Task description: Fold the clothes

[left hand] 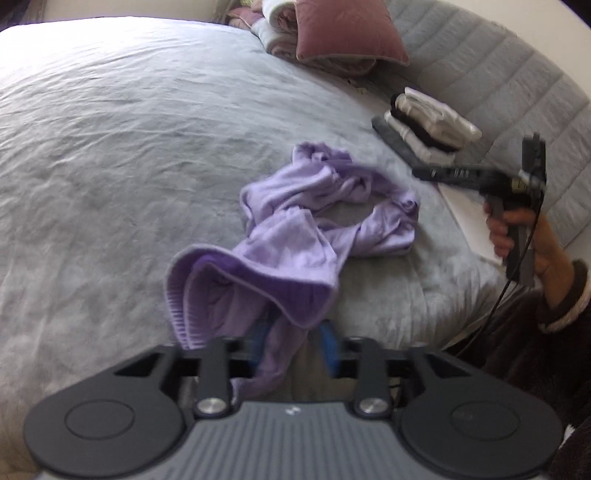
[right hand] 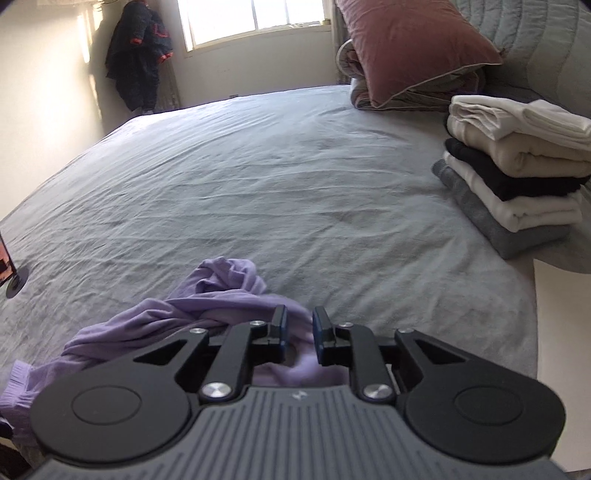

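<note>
Looking past your left gripper [left hand: 293, 341], you see its jaws parted with the lilac garment [left hand: 314, 221] draped loosely between them, not pinched. The cloth runs away forward and to the right, crumpled. Your right gripper [right hand: 299, 328] stands narrow above the far end. Open bed [left hand: 110, 147] lies left; the folded stack [right hand: 517, 170] sits right.

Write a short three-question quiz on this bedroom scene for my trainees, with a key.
1. True or false: the purple garment lies folded flat on the bed.
2. Where is the stack of folded clothes? A: on the bed, near the pink pillow. B: on the floor. C: on a chair.
3. What hangs in the corner beside the window?
Key: 1 false, it is crumpled; 2 A; 3 a dark jacket.
</note>
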`<state>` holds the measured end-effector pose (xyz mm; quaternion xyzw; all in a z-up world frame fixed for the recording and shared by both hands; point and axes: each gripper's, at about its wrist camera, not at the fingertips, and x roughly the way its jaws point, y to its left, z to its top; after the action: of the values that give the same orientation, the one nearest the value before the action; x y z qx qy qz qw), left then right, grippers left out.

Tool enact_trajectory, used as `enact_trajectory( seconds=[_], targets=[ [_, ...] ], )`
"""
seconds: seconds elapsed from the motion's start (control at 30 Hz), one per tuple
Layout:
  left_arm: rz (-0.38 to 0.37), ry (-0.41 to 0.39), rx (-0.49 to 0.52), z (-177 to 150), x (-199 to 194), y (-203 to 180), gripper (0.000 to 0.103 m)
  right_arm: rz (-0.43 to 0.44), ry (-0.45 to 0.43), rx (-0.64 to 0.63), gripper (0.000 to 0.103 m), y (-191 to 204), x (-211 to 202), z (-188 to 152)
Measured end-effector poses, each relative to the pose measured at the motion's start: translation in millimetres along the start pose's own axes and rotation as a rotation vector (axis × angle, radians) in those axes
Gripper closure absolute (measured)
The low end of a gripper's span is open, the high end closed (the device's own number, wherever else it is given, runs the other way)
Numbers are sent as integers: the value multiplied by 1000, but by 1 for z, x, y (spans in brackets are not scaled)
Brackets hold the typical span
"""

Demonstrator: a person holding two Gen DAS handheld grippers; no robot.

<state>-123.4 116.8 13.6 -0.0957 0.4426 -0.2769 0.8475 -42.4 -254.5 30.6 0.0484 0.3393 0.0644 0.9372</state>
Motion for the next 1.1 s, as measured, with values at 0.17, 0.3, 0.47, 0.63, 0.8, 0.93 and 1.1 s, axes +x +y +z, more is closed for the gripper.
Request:
enact_trajectory(
  seconds=[0.17,0.3,0.47,0.63,0.8,0.93,1.1],
  targets=[
    [72,-60,-55,11,-20,17,44,54,13,-47,64,18,4,-2],
    [155,-16,27,22,-3,19,41,104,56,-83,64,34,15,-5],
    [201,71,122,35,26,28,41,171,91,-148,64,61,26,-9],
    [178,100,142,44,39,36,54,217,98,-235,59,87,36,-12],
    [136,88,134,42,48,41,93,256,84,-347,58,111,50,-14],
    [130,34,120,43,40,47,96,277,53,-471,58,132,60,-17],
    [143,-93,31,54,16,68,97,205,21,-495,101,144,78,-11]
  ],
)
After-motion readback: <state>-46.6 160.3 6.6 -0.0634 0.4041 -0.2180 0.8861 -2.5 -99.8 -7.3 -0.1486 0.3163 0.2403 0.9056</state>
